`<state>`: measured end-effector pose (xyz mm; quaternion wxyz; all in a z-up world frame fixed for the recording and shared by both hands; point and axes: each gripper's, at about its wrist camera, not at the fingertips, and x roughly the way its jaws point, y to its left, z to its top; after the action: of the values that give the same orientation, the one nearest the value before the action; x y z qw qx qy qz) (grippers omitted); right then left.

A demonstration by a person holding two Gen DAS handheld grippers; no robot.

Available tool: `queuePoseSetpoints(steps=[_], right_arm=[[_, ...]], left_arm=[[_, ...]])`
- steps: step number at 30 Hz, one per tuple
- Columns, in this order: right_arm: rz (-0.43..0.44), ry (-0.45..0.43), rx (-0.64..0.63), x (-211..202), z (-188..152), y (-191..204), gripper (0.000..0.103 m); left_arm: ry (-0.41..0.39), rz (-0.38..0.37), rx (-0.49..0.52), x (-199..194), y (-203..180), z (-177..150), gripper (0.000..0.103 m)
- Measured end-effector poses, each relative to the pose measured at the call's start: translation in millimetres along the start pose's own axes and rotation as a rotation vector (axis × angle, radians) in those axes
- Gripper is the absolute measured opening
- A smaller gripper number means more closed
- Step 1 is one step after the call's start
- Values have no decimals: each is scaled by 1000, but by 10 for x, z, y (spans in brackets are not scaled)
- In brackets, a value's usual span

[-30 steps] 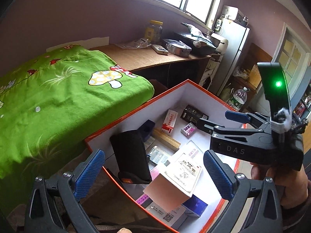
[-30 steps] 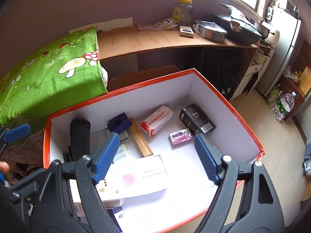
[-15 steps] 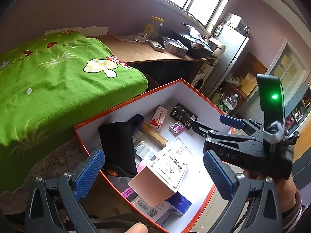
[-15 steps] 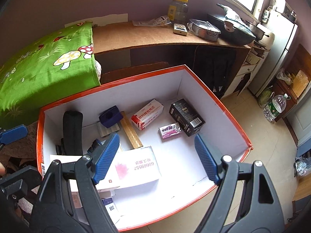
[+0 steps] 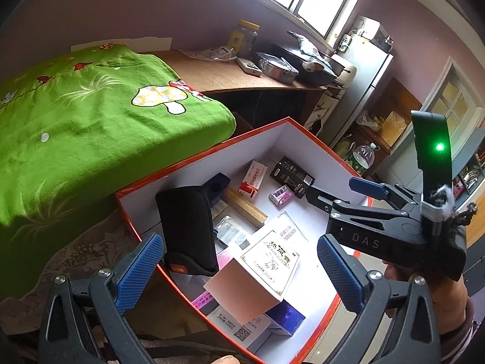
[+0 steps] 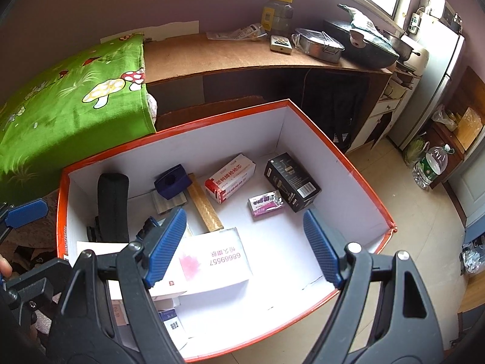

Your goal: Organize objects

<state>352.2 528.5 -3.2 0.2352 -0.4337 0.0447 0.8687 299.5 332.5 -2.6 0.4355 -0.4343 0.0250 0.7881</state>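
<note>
Where box (image 6: 348, 163) sits, green blanket (image 6: 69, 97) beside.

Orange-rimmed white box (image 6: 321, 139), green mushroom-print cloth (image 5: 91, 127), black pouch (image 5: 188, 227), blue-padded black tools.

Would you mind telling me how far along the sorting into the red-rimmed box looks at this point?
Done: several items already lie inside the red-rimmed box, among them a black carton, a red-and-white medicine box, a pink packet and a wooden block.
In hand: nothing; the left gripper and right gripper hover open above it.
Left: the contents still lie jumbled, not lined up.
</note>
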Motion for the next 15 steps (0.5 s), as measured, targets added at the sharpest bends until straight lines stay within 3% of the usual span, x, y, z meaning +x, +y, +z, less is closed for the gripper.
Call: queuePoseSetpoints(steps=[15], right_arm=[[1,10,6,17,-17,-20,82]], left_arm=[[32,-23,11,79,-35,-4,103]])
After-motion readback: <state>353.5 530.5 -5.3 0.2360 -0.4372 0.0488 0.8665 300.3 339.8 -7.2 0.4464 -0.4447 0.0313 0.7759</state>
